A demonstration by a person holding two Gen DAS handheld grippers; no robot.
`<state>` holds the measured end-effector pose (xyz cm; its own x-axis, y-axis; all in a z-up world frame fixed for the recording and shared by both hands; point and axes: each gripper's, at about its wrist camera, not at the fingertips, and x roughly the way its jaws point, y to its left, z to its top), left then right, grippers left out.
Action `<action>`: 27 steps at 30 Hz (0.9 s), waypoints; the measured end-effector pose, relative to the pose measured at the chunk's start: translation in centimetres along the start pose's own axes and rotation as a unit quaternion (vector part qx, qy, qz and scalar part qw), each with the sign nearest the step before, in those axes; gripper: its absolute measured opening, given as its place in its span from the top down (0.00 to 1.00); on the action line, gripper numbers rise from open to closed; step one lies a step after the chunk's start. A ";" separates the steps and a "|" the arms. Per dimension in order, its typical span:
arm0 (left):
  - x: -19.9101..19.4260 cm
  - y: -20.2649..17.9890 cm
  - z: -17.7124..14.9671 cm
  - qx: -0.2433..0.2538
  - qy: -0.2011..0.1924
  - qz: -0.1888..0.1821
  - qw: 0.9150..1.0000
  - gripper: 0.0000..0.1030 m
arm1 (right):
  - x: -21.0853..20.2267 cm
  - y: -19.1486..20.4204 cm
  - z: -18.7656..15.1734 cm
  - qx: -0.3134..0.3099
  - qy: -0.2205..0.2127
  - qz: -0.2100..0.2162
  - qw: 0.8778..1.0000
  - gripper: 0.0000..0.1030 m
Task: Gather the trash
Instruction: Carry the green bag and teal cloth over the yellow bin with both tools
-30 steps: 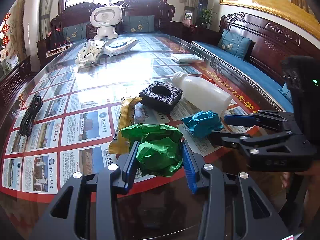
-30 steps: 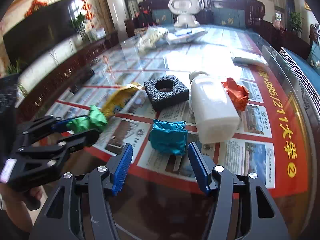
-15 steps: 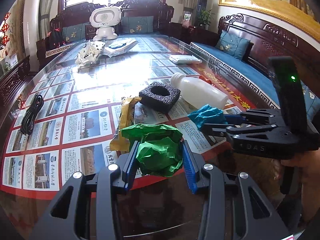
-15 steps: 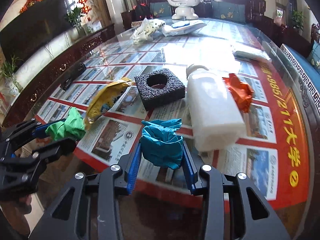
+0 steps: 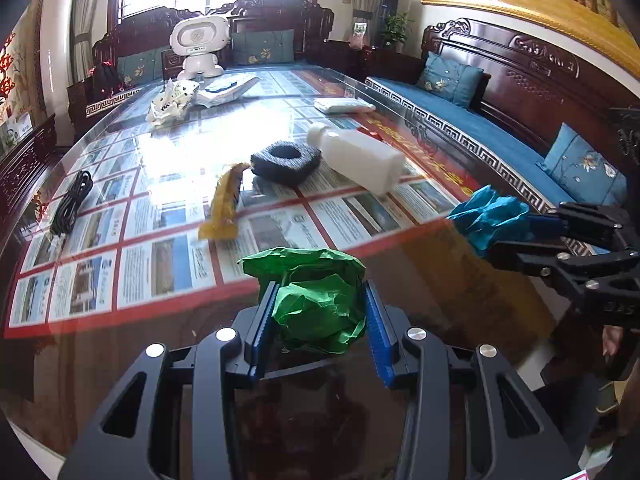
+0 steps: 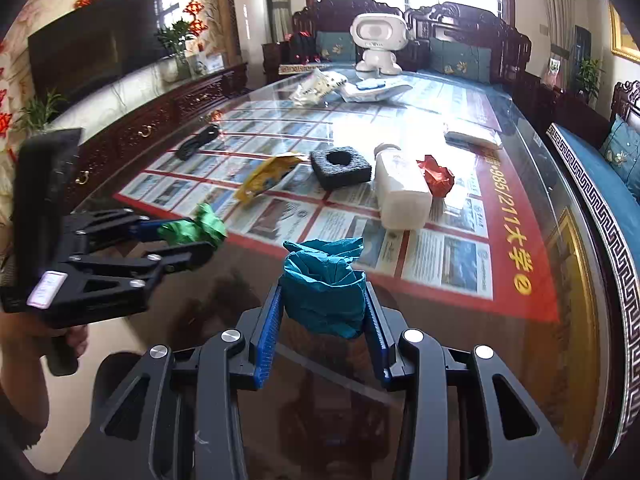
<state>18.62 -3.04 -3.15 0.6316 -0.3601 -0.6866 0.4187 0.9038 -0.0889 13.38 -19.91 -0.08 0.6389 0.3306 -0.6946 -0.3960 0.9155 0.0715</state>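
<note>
Trash: green paper wad (image 5: pixel 318 300) pinched in left gripper (image 5: pixel 318 320), teal wad (image 6: pixel 322 288) in right gripper (image 6: pixel 322 316), whose jaws have just been closing onto it; both off the table (image 6: pixel 520 352), near its front edge. Probably light, soft, crushable; mid-body grips look secure. Bottle (image 6: pixel 402 192) likely stiffer, slicker: grab across its body.

Glass-topped table (image 6: pixel 520 344), bearing bottle (image 6: pixel 402 192), foam block (image 6: pixel 340 166), yellow wrapper (image 6: pixel 266 176), red wad (image 6: pixel 436 176), cable (image 6: pixel 198 142), toy robot (image 6: pixel 378 44).
</note>
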 end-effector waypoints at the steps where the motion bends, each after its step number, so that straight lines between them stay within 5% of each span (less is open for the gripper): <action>1: -0.4 -0.5 -0.6 0.003 0.001 -0.002 1.000 0.59 | -0.5 0.3 -0.4 -0.001 -0.002 0.000 1.000 0.63; 14: -6.2 -6.9 -8.9 0.057 0.006 -0.047 0.997 0.59 | -8.6 4.1 -10.8 -0.003 0.000 -0.016 1.000 0.63; 27: -6.8 -10.6 -19.0 0.103 0.058 -0.069 0.991 0.59 | -8.1 7.5 -20.4 0.013 0.058 -0.009 0.998 0.62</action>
<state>-2.55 -5.79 -11.27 0.4844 -0.4378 -0.7574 0.6282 0.7766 -0.0471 -8.19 -20.41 -8.55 0.5639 0.2875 -0.7742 -0.3672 0.9270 0.0768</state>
